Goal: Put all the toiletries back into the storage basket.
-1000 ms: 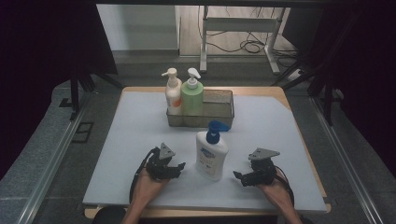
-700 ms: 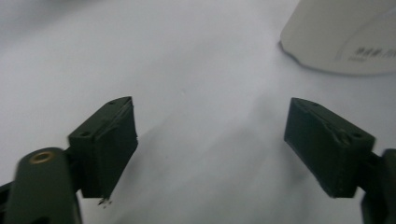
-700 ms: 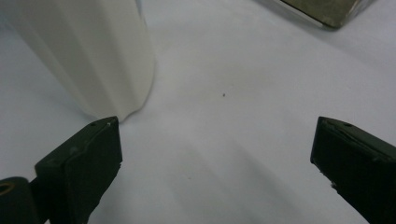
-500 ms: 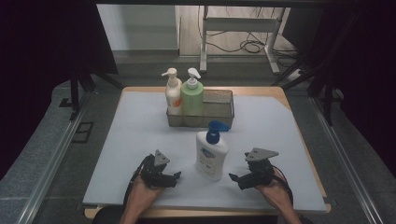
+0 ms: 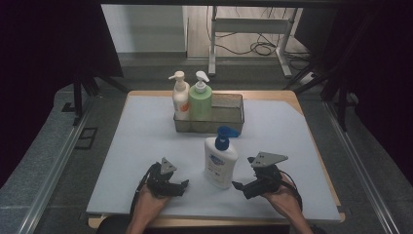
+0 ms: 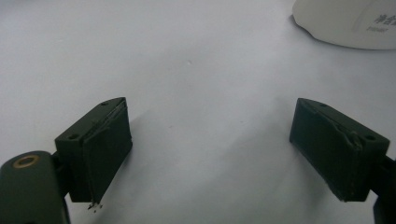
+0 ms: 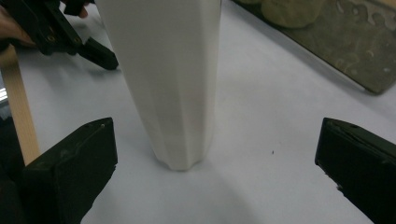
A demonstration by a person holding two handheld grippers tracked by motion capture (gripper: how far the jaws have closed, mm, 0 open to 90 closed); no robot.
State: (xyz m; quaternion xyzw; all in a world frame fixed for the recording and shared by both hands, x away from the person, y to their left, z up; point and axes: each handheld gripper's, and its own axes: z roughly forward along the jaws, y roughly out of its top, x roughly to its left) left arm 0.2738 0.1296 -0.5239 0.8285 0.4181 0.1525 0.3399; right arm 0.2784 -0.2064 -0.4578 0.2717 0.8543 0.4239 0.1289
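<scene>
Your white pump bottle (image 5: 220,161) stands upright at lower centre of the worktop (image 5: 146,131), long axis vertical, blue spout aimed upper right toward the wire basket (image 5: 229,119). Both tongs, left (image 5: 182,185) and right (image 5: 237,185), have just opened and hold nothing. Approach off-centre and you could knock it over.

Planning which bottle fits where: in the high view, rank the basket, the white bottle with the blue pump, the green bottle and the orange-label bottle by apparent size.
1. Basket
2. White bottle, though it stands nearer the camera
3. Green bottle and orange-label bottle: too alike to rank
</scene>
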